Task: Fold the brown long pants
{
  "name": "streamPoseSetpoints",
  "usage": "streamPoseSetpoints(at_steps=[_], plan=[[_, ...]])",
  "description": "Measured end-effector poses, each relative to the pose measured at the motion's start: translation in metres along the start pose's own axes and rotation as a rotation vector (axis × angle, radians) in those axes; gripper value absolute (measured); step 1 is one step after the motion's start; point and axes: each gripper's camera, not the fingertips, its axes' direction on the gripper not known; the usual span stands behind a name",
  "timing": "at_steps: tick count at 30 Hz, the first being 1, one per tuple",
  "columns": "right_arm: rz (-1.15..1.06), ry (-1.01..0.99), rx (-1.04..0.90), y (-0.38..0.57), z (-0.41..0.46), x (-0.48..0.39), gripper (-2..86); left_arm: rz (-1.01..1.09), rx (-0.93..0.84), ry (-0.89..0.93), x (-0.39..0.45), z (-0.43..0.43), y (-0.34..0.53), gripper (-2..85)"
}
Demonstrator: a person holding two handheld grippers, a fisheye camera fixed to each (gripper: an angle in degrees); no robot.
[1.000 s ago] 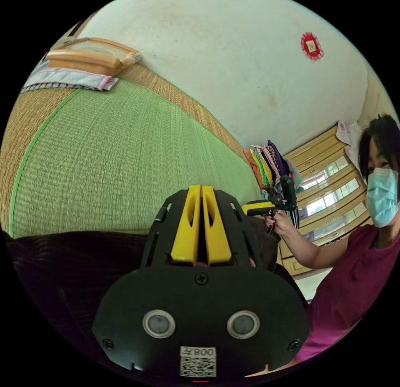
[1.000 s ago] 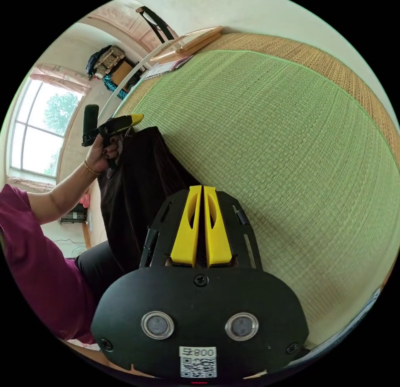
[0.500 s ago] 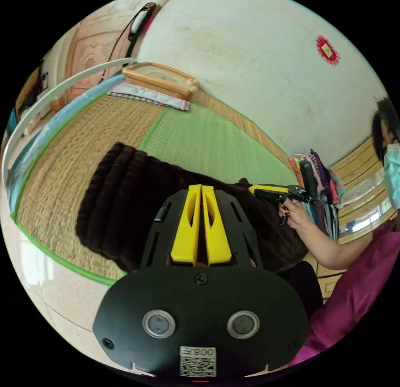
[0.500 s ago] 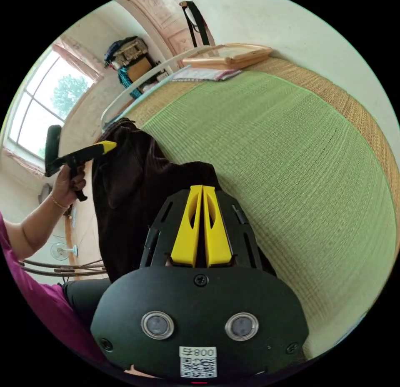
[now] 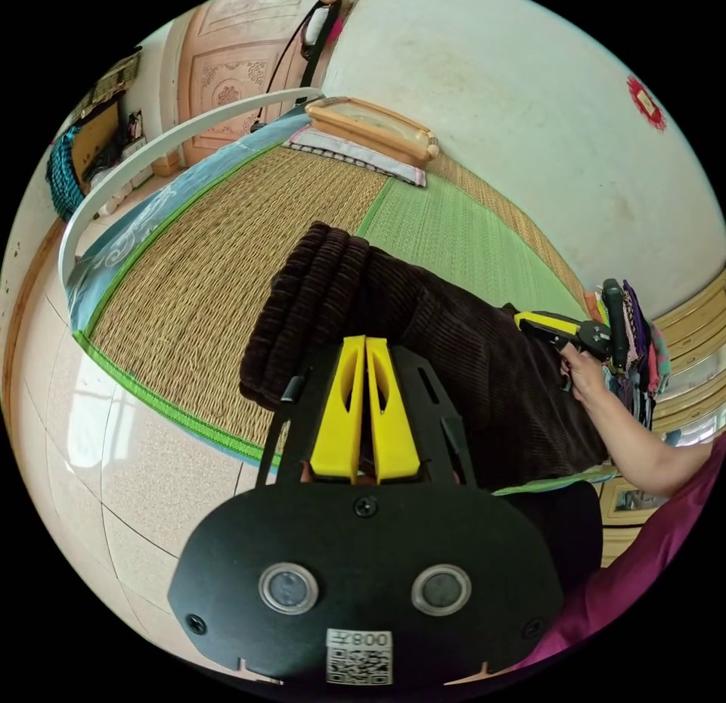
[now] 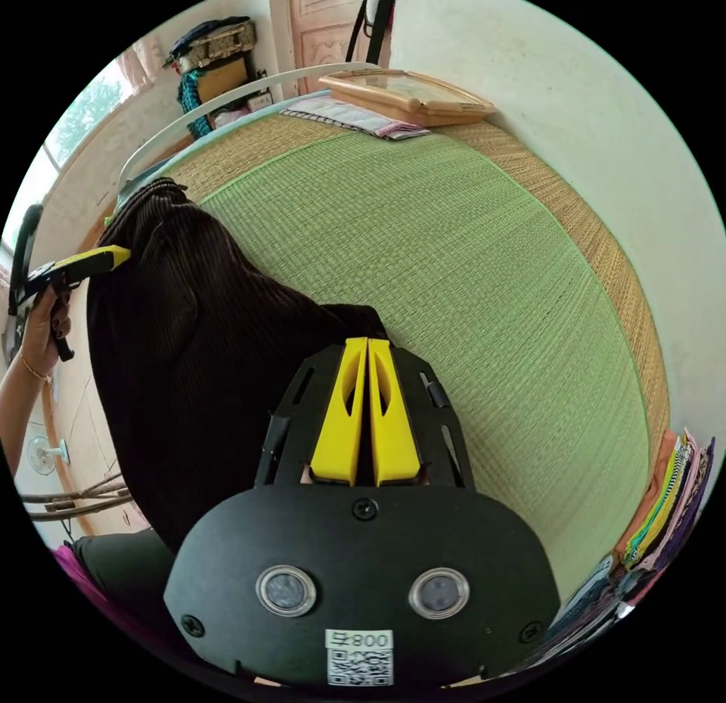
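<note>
Where the left gripper view opens, left claw seen with yellow jaws pressed together, tips sunk in the dark cloth of the brown long pants. Stretched between the two claws, long axis running from the bunched ribbed end near the left claw toward the right claw at the far side of the view. Held just above the woven mat on the bed, near its green-trimmed edge and the tiled floor. Right claw gripped by a hand, tips against the cloth edge; whether closed on it, hard to tell from here. Lower part of the pants hidden behind the black claw body. Wooden frame lying on a folded towel at the far end of the mat, by the wall. Stack of coloured clothes cut off at the rim.

In the right gripper view, right claw likewise shut tight, with pants cloth at the tips, though the pinch itself sits behind the jaws. Pants hanging as a broad dark sheet beside the green mat, long axis from the right claw up toward the left claw, whose yellow tip touches the gathered top edge. Left hand partly cropped by the rim. Bottom of the pants lost behind the claw housing. Folded clothes squeezed at the edge, hard to make out.
</note>
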Motion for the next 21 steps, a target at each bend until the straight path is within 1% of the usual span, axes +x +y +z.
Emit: streamPoseSetpoints(at_steps=[3, 7, 10, 13, 15, 16, 18, 19, 21], plan=[[0.051, -0.058, -0.030, -0.011, -0.004, 0.018, 0.0, -0.014, -0.020, 0.029, -0.012, -0.014, -0.014, 0.0], [0.077, -0.120, -0.058, -0.004, -0.017, 0.035, 0.0, -0.005, -0.026, 0.021, -0.010, -0.035, -0.027, 0.0], [0.164, -0.151, 0.017, 0.029, -0.052, 0.059, 0.1, -0.005, -0.022, 0.041, -0.004, -0.061, -0.033, 0.0], [0.233, -0.224, 0.076, 0.091, -0.090, 0.080, 0.1, 0.056, -0.045, 0.066, 0.008, -0.079, -0.033, 0.0], [0.259, -0.297, 0.056, 0.151, -0.104, 0.078, 0.1, 0.075, -0.087, 0.034, 0.010, -0.082, -0.034, 0.0], [0.260, -0.311, 0.041, 0.167, -0.106, 0.075, 0.1, 0.076, -0.104, 0.020, 0.008, -0.084, -0.036, 0.0], [0.271, -0.306, -0.025, 0.228, -0.108, 0.060, 0.1, 0.063, -0.099, 0.037, 0.003, -0.090, -0.041, 0.0], [0.278, -0.295, -0.042, 0.242, -0.108, 0.058, 0.1, 0.027, -0.092, 0.061, 0.001, -0.097, -0.048, 0.0], [0.344, -0.253, -0.081, 0.297, -0.112, 0.057, 0.1, 0.053, -0.084, 0.037, 0.014, -0.111, -0.059, 0.0]])
